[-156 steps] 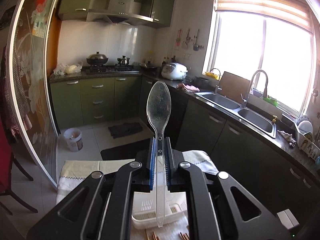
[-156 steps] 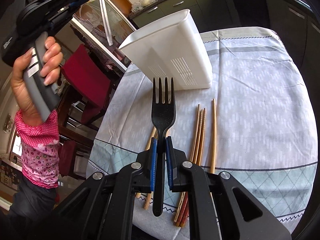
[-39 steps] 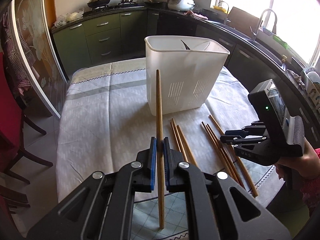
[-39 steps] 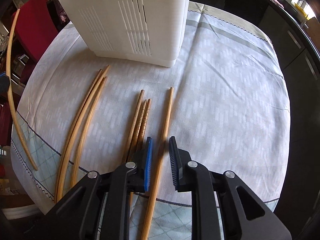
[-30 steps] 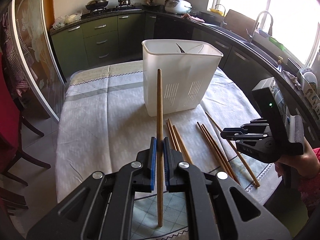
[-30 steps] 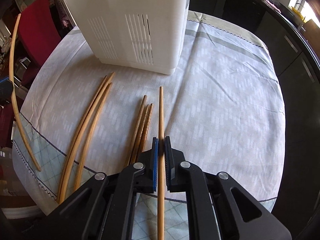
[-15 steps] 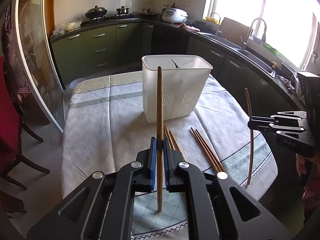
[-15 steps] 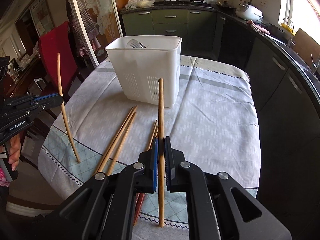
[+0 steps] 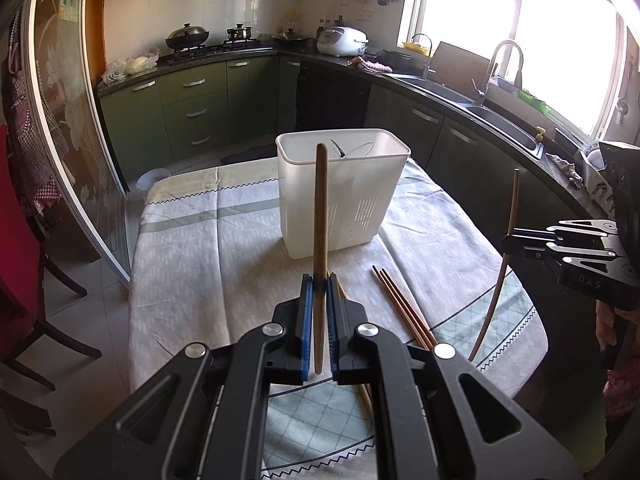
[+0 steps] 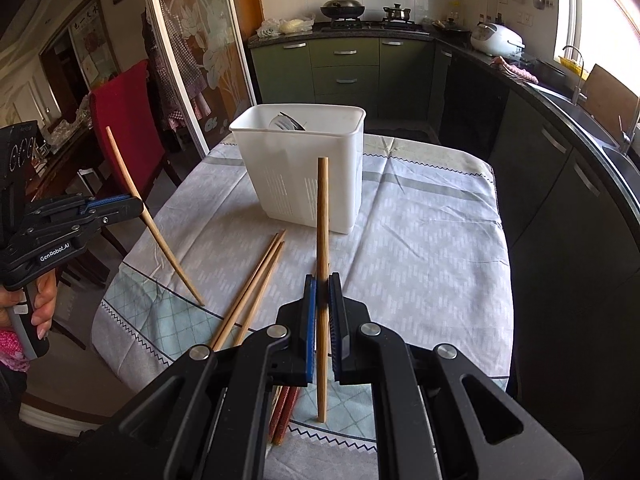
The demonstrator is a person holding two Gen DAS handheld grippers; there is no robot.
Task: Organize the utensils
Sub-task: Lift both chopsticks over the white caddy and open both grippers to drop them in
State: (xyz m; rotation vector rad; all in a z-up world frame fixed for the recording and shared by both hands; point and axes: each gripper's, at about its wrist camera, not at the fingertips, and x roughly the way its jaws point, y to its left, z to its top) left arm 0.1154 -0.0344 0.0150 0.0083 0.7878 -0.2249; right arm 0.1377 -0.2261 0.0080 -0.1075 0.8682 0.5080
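My left gripper (image 9: 318, 280) is shut on a wooden chopstick (image 9: 321, 216) and holds it upright above the table, in front of the white utensil bin (image 9: 344, 196). My right gripper (image 10: 322, 280) is shut on another chopstick (image 10: 322, 216), also upright and lifted. Each gripper shows in the other view: the right one (image 9: 508, 240) at right, the left one (image 10: 136, 206) at left with its chopstick (image 10: 150, 216) tilted. The bin (image 10: 304, 168) holds a fork and a spoon. Several chopsticks (image 10: 256, 276) lie on the cloth; others show in the left wrist view (image 9: 404, 304).
The table has a grey and teal patterned cloth (image 10: 420, 248). A red chair (image 10: 124, 128) stands at its left side. Green kitchen cabinets (image 9: 192, 108) and a counter with a sink (image 9: 492, 116) run behind and to the right.
Both grippers have risen higher with their chopsticks. The right gripper closed on its chopstick about a second ago and lifted it off the cloth.
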